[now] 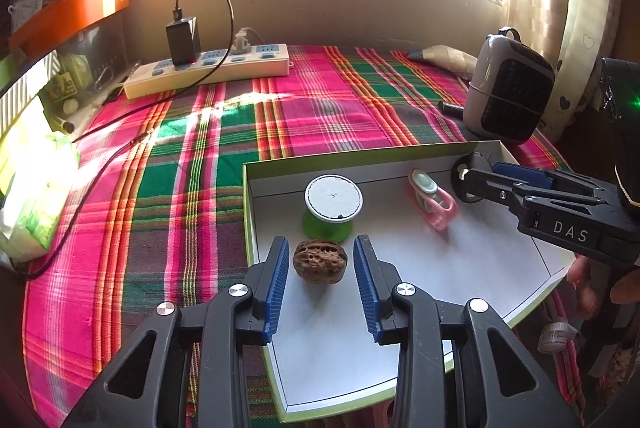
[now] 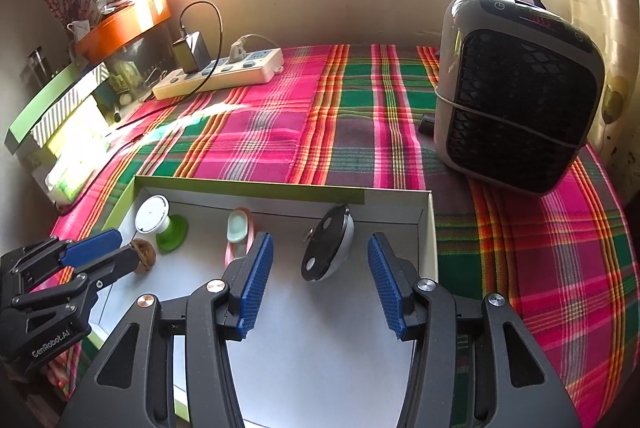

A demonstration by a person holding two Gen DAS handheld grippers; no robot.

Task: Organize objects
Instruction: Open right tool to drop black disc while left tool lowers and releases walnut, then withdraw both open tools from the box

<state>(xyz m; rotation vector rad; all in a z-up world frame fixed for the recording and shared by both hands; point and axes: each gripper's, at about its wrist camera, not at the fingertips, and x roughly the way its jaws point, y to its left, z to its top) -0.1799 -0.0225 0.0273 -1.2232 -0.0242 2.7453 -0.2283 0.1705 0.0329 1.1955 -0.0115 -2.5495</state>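
Note:
A shallow white box with a green rim [image 1: 400, 150] [image 2: 248, 185] lies on the plaid cloth. Inside it are a brown walnut [image 1: 319, 261] [image 2: 145, 255], a green spool with a white top [image 1: 333, 206] [image 2: 160, 222], a pink clip [image 1: 434, 200] [image 2: 239, 228] and a black-and-silver round disc [image 2: 326, 248] [image 1: 466, 180]. My left gripper [image 1: 321, 250] [image 2: 108, 248] is open with the walnut between its fingers, not touching. My right gripper [image 2: 320, 248] [image 1: 480, 172] is open around the disc, which stands on edge.
A grey and black fan heater [image 2: 516, 88] [image 1: 506, 88] stands right of the box. A white power strip with a black charger and cable [image 1: 208, 68] [image 2: 220, 72] lies at the back. Shelves and packets [image 1: 36, 164] line the left side.

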